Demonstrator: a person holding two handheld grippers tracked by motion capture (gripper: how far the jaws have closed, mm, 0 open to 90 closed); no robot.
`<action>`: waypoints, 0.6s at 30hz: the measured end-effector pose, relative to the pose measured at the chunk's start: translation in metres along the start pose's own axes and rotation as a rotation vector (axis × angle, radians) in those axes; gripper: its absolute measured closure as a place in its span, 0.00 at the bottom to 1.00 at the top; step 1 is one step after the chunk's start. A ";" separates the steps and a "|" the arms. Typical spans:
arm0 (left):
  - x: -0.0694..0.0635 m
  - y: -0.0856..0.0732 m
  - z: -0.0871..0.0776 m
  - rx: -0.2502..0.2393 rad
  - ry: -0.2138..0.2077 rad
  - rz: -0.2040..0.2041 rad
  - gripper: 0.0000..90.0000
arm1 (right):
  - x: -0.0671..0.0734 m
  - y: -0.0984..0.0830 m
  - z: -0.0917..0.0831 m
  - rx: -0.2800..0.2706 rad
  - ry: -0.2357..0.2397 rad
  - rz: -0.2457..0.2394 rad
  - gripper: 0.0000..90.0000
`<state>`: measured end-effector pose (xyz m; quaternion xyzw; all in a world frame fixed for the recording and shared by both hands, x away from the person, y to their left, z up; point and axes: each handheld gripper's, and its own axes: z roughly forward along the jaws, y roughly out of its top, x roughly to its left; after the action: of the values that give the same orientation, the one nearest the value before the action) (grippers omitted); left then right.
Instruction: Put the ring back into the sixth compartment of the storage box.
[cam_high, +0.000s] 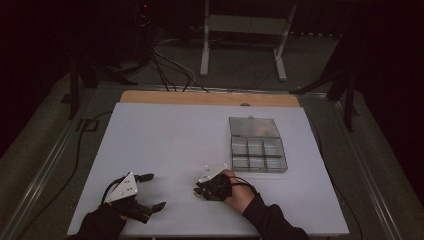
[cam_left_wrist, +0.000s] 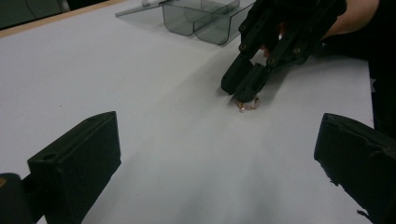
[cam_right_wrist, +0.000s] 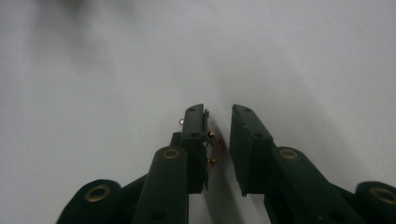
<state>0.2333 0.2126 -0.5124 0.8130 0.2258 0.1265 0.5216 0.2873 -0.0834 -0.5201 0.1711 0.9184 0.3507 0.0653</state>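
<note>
Lying on the white desk (cam_high: 165, 135) in the high view, near its front middle, a tiny item is hidden under the tips of the right gripper (cam_high: 199, 191), which a hand (cam_high: 239, 195) tilts down toward the desk surface; how far its jaws stand apart cannot be told from here. The left gripper (cam_high: 152, 191) rests near the front left corner with its jaws spread wide and nothing between them. A clear compartment box (cam_high: 259, 155) with its lid (cam_high: 254, 127) folded back flat sits on the right half of the desk, well apart from both grippers; its cells are too dim to read. Beyond the desk stand a white frame (cam_high: 243, 30) and dark cables (cam_high: 167, 67) on the floor. From the left gripper view the thing shows best — a small chain (cam_left_wrist: 248, 104) of gold-coloured links with pale beads, bunched on the desk directly under the tips of the right gripper (cam_left_wrist: 243, 91), which touch it from above. The left gripper's own two black jaws stand far apart at the bottom corners, empty. The clear box (cam_left_wrist: 201, 21) lies behind, at the top edge. In the right gripper view the jaws of the right gripper (cam_right_wrist: 218, 122) are narrowly parted — a slim gap between them — and the chain (cam_right_wrist: 212, 148) lies in that gap against the left jaw's inner face, with one pale bead just outside that jaw.
</note>
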 end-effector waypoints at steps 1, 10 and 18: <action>0.000 0.000 0.000 0.003 0.001 0.001 0.02 | 0.000 0.000 0.000 0.003 0.003 -0.003 0.84; 0.000 0.000 0.001 0.004 0.001 0.001 0.02 | 0.003 0.003 0.000 0.023 -0.002 -0.040 0.88; 0.001 -0.001 0.001 0.005 0.000 -0.004 0.02 | 0.001 0.002 0.001 0.019 0.023 -0.049 0.92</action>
<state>0.2342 0.2125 -0.5133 0.8138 0.2276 0.1251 0.5198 0.2869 -0.0810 -0.5193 0.1450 0.9264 0.3421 0.0619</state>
